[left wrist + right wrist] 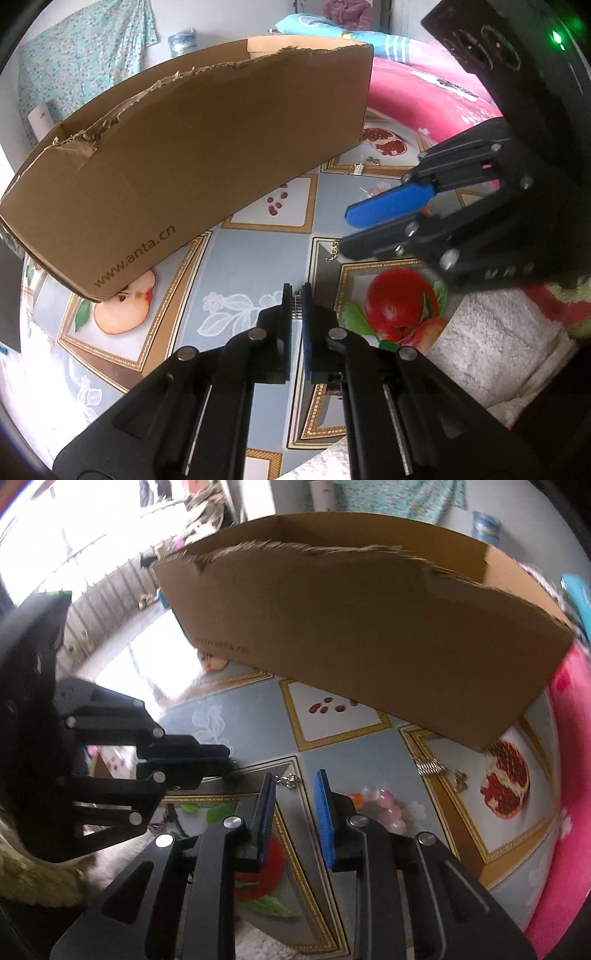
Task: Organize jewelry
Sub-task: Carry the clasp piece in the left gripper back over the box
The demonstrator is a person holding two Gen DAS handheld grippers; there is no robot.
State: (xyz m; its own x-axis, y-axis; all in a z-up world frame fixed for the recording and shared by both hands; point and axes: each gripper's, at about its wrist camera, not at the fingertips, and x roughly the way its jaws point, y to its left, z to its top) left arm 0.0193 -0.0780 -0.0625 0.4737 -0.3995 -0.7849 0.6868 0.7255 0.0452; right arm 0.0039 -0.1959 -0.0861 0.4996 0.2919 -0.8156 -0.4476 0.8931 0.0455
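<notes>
1. The left gripper [296, 295] is sitting at bottom centre of the left wrist view with its jaws almost together, pinching a small metal link piece [295, 304] between the pads. It looks like a bracelet or clasp segment; too small to say more.
2. The right gripper [295, 781] is standing part open at bottom centre of the right wrist view, with nothing between its blue pads [324, 805].
3. The remaining jewelry is lying on the fruit-print tablecloth [236, 720]:
   - a silver chain [291, 781] just above the right gripper's left finger;
   - a pink bead bracelet [384, 808] partly hidden behind its right finger;
   - a metal watch-band piece [430, 766] and a small charm [460, 777] toward the right of that view.
4. The cardboard box [207, 155], open-topped with a torn upper edge, is filling the upper half of both views and is presumably the drop target.
5. Risks, as judgement:
   - the link piece is being held only at the pad tips, so a jolt or tilt could let it slip out;
   - the torn box rim could snag a dangling chain on the way over;
   - the two grippers are working close together, so fingers could collide.
6. Room:
   - open cloth is lying between the grippers and the box wall;
   - a white fluffy towel [498, 350] is bordering the lower right of the left view;
   - pink bedding [569, 775] is crowding the right edge of the right view.
</notes>
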